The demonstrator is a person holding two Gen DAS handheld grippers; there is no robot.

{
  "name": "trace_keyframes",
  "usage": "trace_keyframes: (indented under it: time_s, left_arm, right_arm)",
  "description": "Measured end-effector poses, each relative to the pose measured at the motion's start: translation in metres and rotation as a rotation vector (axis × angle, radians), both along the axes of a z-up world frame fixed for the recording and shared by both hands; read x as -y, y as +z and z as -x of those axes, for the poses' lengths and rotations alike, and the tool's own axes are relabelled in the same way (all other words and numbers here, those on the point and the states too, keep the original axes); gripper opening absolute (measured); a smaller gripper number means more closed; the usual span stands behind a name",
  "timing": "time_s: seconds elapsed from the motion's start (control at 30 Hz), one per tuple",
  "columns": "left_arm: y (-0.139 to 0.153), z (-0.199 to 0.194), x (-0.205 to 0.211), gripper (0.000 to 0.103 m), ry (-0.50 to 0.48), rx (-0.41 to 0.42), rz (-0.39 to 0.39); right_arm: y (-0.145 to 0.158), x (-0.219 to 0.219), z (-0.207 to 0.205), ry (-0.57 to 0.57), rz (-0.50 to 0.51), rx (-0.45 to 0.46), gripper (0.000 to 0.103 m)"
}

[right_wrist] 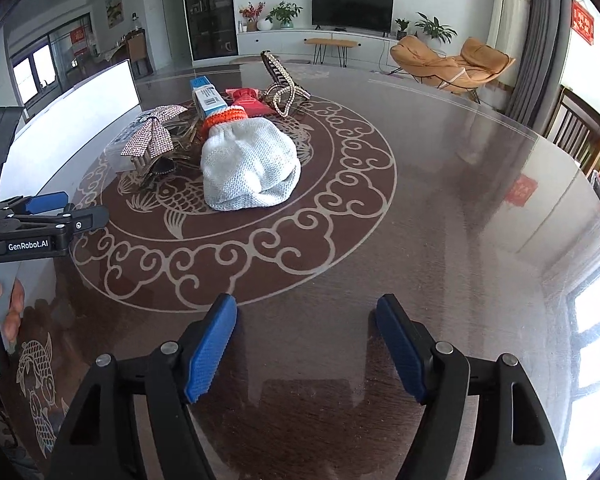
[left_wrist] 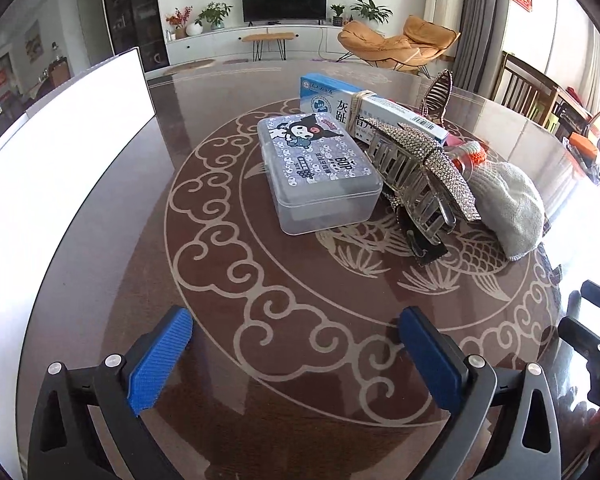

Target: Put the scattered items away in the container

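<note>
While both grippers hover empty with fingers spread wide, scattered items sit clustered mid-table, the white container (left_wrist: 60, 152) at nine o'clock.

Left gripper (left_wrist: 296, 354) faces a clear plastic box (left_wrist: 320, 172) touching a rhinestone hair claw (left_wrist: 424, 176), a grey knitted glove (right_wrist: 248, 168) at three o'clock. Likely risk: the claw's teeth snagging the knit, or the box sliding on the glossy table (right_wrist: 440, 220). Only the right gripper (right_wrist: 306, 346) view shows a second claw (right_wrist: 280, 84) and red cloth (right_wrist: 248, 102) behind the blue carton (left_wrist: 364, 106).
</note>
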State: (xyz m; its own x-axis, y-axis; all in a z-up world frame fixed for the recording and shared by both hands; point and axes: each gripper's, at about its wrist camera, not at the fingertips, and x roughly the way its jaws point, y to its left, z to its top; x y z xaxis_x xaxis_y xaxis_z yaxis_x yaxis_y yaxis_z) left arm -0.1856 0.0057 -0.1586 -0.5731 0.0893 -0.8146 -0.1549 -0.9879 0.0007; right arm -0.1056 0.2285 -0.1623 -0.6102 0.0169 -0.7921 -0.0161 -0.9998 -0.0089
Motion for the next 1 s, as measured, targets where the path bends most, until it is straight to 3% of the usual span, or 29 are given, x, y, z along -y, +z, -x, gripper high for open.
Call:
trace_keyframes:
  time_s: [1.0]
  left_arm:
    - [-0.0019, 0.0056, 0.0015, 0.103, 0.000, 0.001, 0.000]
  right_arm:
    - [0.0011, 0.0014, 0.0005, -0.002, -0.004, 0.001, 0.074]
